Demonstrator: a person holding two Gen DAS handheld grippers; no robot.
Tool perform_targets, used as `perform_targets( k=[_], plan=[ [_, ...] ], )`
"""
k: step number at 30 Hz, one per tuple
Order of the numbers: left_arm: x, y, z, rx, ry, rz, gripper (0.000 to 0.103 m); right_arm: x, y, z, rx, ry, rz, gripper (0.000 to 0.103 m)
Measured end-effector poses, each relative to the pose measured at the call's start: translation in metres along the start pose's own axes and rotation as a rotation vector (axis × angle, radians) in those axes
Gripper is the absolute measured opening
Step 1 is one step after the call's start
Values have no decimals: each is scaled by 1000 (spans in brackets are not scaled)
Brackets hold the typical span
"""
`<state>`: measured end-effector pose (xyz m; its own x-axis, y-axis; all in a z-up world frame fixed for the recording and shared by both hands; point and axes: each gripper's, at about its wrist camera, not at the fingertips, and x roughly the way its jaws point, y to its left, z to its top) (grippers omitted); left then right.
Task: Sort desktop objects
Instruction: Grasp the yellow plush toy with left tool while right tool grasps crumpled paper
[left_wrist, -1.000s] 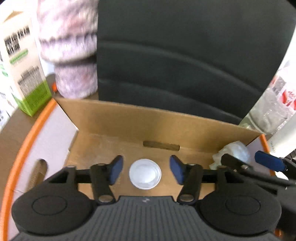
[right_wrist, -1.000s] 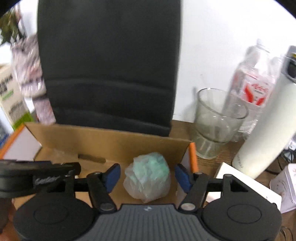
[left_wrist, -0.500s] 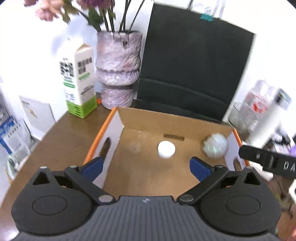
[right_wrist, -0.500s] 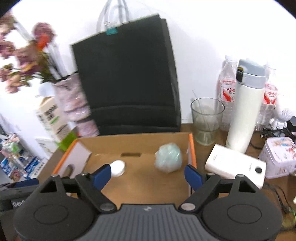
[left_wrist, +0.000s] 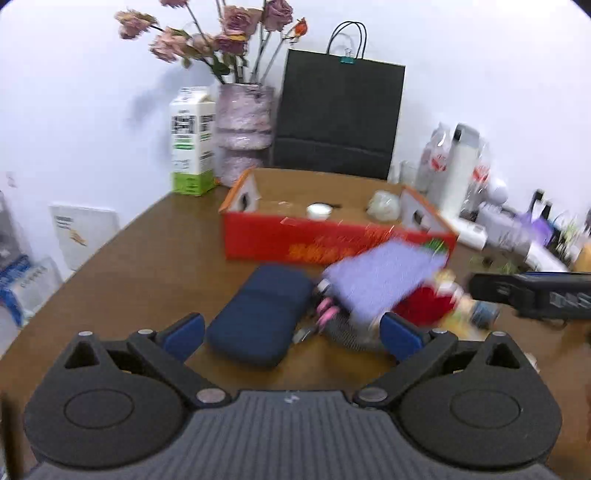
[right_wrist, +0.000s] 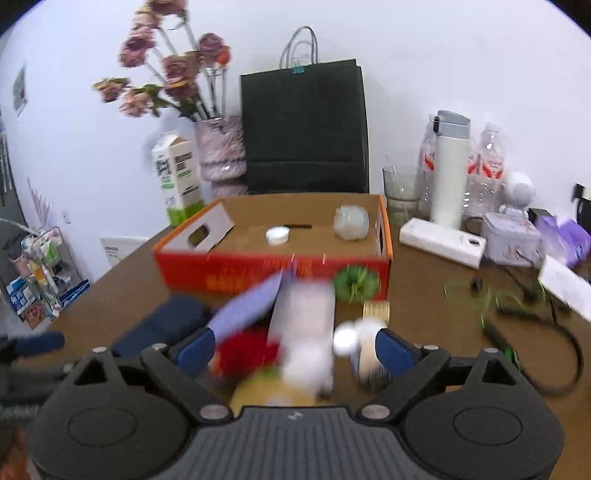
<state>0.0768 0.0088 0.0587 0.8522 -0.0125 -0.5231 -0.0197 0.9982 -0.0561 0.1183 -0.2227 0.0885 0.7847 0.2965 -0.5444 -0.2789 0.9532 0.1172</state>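
An open red cardboard box (left_wrist: 332, 242) (right_wrist: 273, 273) holds a white cap (left_wrist: 318, 211) (right_wrist: 277, 235) and a crumpled clear wrapper (left_wrist: 384, 204) (right_wrist: 351, 222). In front of it lies a pile: a navy case (left_wrist: 260, 319) (right_wrist: 162, 325), a purple card (left_wrist: 384, 275) (right_wrist: 247, 310), a red fuzzy item (left_wrist: 421, 302) (right_wrist: 243, 352), a white box (right_wrist: 303, 317) and tape rolls (right_wrist: 375, 332). My left gripper (left_wrist: 291, 332) is open and empty above the case. My right gripper (right_wrist: 293, 350) is open and empty above the pile.
Behind the box stand a milk carton (left_wrist: 192, 142), a vase of dried roses (left_wrist: 243, 134), a black paper bag (left_wrist: 338, 118), a glass (right_wrist: 400, 192), a white thermos (right_wrist: 448, 170) and water bottles (right_wrist: 487, 155). A white power bank (right_wrist: 441, 242), cables (right_wrist: 517, 302) and clutter lie right.
Both grippers have pulled back out of the box and risen, opening wide. The cap and wrapper stay in the box. The pile in front of the box has come into view.
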Motion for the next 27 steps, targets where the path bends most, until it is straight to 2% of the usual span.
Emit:
perform_targets(
  k=[3, 6, 9, 12, 16, 23, 27],
  plan=[
    [-21, 0, -33, 32, -45, 55, 103, -34, 11, -44, -34, -65, -19, 94],
    [-36, -1, -59, 55, -61, 24, 103, -60, 13, -77, -9, -76, -18, 94],
    [-47, 8, -77, -22, -66, -26, 103, -77, 14, -100, -18, -102, -49, 100],
    [-48, 7, -85, -41, -65, -21, 103, -82, 13, -119, -33, -103, -71, 101],
    [-42, 3, -89, -7, -31, -24, 103, -83, 11, -128, -27, -81, -77, 101],
    [-38, 11, -98, -50, 14, -34, 103, -82, 15, -123, -24, -72, -50, 101],
    [-37, 6, -99, -29, 16, -53, 103, -76, 19, -121, -35, -52, -31, 101]
  ],
)
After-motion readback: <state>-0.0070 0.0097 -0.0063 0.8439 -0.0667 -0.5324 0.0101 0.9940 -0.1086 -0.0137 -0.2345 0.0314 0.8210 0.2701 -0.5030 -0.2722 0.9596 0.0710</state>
